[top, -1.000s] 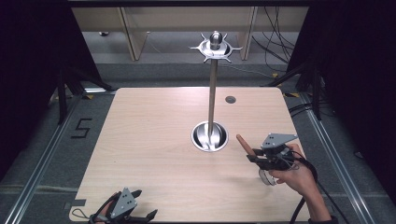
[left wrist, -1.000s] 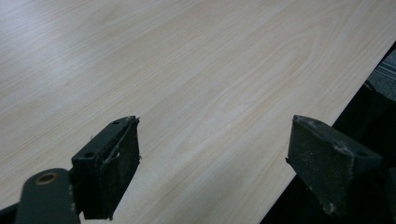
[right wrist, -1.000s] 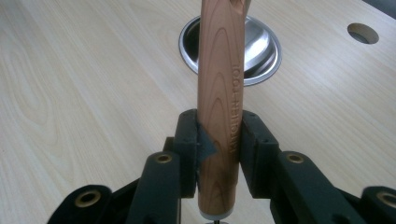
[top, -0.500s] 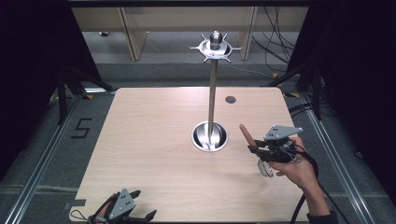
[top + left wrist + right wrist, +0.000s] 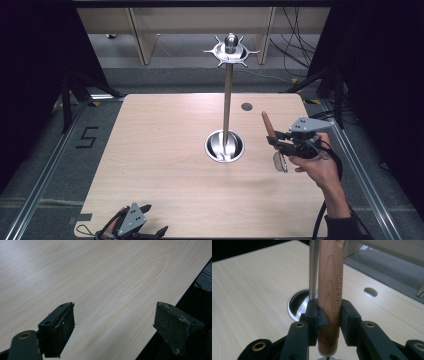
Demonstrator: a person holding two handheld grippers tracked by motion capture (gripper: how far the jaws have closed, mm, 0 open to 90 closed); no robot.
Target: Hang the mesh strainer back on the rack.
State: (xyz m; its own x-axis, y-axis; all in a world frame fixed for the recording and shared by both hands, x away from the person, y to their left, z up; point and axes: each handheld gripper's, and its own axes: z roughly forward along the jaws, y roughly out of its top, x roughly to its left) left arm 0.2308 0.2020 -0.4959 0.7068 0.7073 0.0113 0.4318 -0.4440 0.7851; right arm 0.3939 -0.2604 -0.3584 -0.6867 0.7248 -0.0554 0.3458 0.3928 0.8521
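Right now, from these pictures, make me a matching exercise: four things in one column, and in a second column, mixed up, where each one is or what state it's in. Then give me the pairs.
Things:
1. wooden-handled utensil
2. left gripper
3. metal stand
4. round hole

Places or states:
A. jaws open, at the table's near edge
B. upright at mid-table on a round steel base
C. clamped in the right gripper, handle pointing up
D. in the tabletop, beyond the right gripper

Pairs: 1-C, 2-A, 3-B, 4-D
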